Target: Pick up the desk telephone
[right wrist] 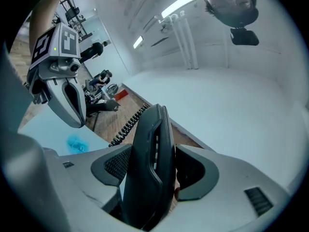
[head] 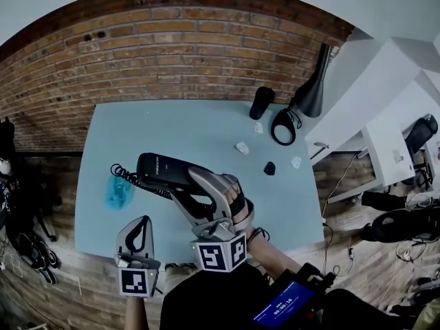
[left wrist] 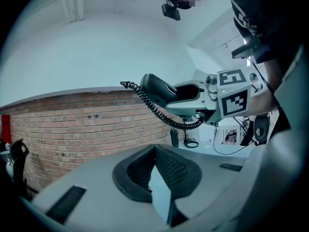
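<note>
1. Writing first: the black telephone handset (head: pixel 165 172) has a short line of white print on its back, too small to read. A blue screen (head: pixel 284 302) at the person's waist shows pale digits I cannot make out. The marker cubes carry only black-and-white square patterns.
2. The right gripper (head: pixel 194 188) is clenched on the handset, with one jaw on each side of its body. The handset is held up off the pale blue table (head: pixel 192 122), above its near half.
3. The coiled cord (head: pixel 130 179) hangs from the handset's left end, looping down toward the table. No telephone base shows in any view.
4. The left gripper (head: pixel 139 231) is low at the table's near edge, just left of the right one. Its jaws are pressed together with nothing between them.
5. A crumpled blue thing (head: pixel 118 191) lies on the table under the cord's end.
6. Along the far right of the table are a black cylinder (head: pixel 261 102), a black lamp (head: pixel 313 88) and a coiled ring of cable (head: pixel 283 126), all well clear of the handset.
7. Small white pieces (head: pixel 242 147) and a small black object (head: pixel 269 168) lie between that group and the right gripper.
8. A brick wall (head: pixel 172 53) runs behind the table
</note>
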`<state>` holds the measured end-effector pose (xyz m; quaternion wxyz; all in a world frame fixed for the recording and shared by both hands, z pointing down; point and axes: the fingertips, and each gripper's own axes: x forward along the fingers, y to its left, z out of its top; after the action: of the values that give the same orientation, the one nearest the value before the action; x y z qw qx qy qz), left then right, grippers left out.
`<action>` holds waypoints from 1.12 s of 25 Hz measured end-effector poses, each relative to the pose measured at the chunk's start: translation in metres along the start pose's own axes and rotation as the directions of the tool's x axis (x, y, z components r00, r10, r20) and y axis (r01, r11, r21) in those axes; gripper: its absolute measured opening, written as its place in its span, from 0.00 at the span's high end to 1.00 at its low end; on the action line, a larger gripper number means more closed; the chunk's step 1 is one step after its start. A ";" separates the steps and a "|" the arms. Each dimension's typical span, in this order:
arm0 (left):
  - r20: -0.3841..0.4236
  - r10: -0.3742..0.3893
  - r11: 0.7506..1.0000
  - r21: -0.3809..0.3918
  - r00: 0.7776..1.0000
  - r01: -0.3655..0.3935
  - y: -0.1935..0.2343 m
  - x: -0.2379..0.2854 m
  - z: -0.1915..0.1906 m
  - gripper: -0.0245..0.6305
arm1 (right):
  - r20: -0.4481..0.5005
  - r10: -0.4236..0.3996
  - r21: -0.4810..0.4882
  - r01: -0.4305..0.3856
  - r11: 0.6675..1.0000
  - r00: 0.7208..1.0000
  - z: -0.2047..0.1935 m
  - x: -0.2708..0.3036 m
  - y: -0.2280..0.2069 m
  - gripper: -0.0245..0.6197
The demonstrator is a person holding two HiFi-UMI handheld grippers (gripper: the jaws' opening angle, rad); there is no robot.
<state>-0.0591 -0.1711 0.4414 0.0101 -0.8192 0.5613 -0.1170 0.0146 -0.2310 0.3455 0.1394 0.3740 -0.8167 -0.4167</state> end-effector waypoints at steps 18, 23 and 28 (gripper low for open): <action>0.027 -0.021 1.000 -0.013 0.999 0.022 0.000 0.016 0.012 0.93 | -0.130 0.107 0.051 -0.101 0.994 0.986 -0.045 -0.020 0.036 0.51; 0.022 -0.040 0.999 -0.020 0.999 0.041 -0.006 0.017 0.009 0.93 | -0.157 0.137 0.060 -0.129 0.990 0.978 -0.053 -0.026 0.051 0.51; -0.008 -0.056 0.998 -0.032 0.998 0.056 -0.009 0.017 0.000 0.93 | -0.184 0.164 0.112 -0.145 0.983 0.969 -0.065 -0.029 0.064 0.51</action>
<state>-0.0452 -0.1831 0.4454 -0.0085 -0.8341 0.5400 -0.1121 0.0378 -0.2233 0.4377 0.2314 0.3540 -0.8455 -0.3259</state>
